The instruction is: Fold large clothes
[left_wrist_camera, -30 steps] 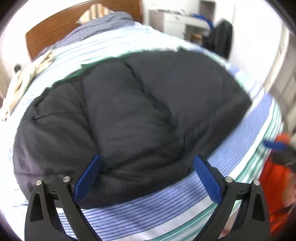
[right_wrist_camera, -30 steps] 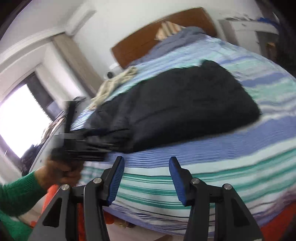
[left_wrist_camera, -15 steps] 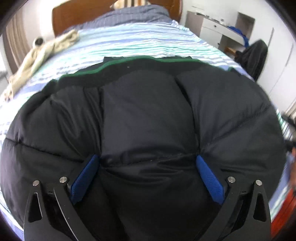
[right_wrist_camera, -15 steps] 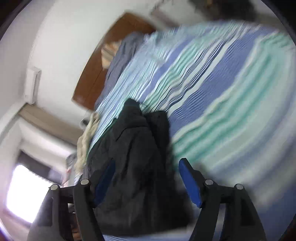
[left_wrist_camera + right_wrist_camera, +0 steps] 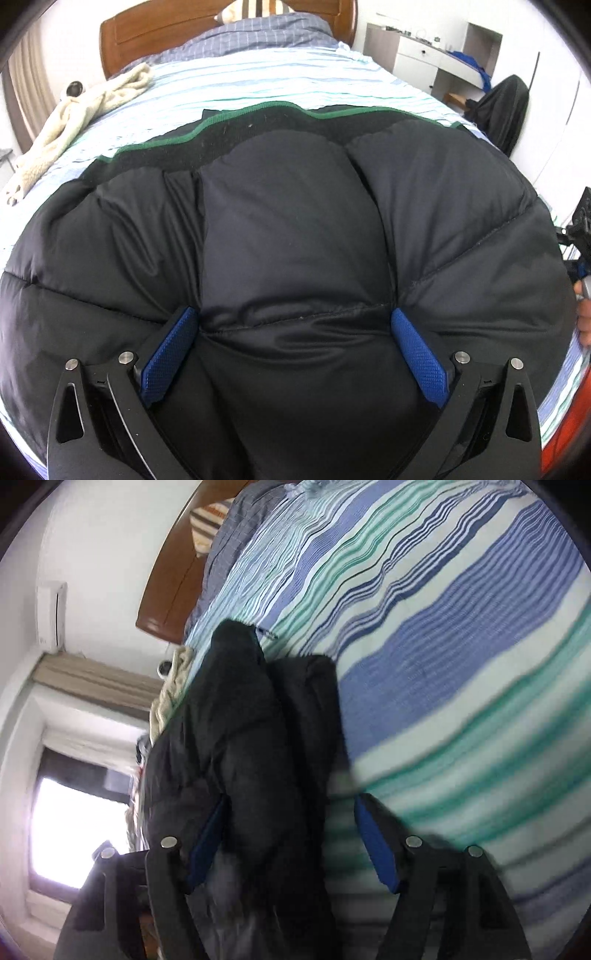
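Left tool (image 5: 295,325) went from jacket's near edge to pressing down onto the black jacket (image 5: 288,229). Right tool (image 5: 288,823) swung over from bed's edge, rolled, jaws just closing slightly, jacket edge between them.

one black jacket (image 5: 295,240), two tongs (image 5: 295,332), one blanket (image 5: 74,114)

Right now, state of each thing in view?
Black puffy down jacket: lying on the bed, bunched.
Left gripper: open, jacket between its pads.
Right gripper: open, straddling the jacket's edge.
Striped blue-green bedsheet: spread, rumpled.
Cream fleece garment: crumpled, unfolded.
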`<state>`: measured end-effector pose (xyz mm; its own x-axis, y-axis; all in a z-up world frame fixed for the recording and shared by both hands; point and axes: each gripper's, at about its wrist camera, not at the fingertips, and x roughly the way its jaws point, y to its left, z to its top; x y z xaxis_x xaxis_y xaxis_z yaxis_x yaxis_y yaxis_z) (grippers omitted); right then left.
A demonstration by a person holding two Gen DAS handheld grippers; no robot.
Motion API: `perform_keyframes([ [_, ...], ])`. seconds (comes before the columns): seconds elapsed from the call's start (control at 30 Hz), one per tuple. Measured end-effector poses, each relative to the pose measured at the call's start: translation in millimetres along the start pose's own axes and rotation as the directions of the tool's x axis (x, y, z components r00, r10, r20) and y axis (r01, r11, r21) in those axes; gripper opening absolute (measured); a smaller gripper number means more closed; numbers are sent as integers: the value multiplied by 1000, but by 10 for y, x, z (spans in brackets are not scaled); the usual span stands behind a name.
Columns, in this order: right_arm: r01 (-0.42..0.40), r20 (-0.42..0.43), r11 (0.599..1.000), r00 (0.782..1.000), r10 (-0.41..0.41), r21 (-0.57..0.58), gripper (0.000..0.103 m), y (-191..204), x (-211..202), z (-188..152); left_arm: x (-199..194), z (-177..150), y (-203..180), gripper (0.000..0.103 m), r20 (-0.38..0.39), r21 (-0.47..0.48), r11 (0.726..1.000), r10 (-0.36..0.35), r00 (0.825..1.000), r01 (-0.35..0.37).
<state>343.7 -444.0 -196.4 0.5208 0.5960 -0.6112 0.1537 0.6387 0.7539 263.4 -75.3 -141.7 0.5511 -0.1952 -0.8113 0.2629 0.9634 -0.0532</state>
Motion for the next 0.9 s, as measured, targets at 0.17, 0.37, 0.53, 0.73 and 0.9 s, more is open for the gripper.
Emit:
perform_keyframes([
  [0.17,-26,-17,1000,1000,26,10,33,119,205,64,4,10,13,102,-11,0,1000,3,1000,-3],
  [0.37,-125,150,989,979,136,-79,23,834,-324,-145,26,71,10,102,-41,16,1000,5,999,-5],
  [0.53,-58,208,952,970,125,-300,23,1929,-469,-452,-278,276,238,87,-174,-33,998,-53,983,48],
  [0.73,101,266,850,963,47,-517,23,2865,-160,-1015,-1390,789,911,98,14,-179,910,-378,926,374],
  [0.9,225,301,708,953,-19,-669,23,3375,173,-1640,-1578,1246,682,101,-51,-58,867,-498,865,496],
])
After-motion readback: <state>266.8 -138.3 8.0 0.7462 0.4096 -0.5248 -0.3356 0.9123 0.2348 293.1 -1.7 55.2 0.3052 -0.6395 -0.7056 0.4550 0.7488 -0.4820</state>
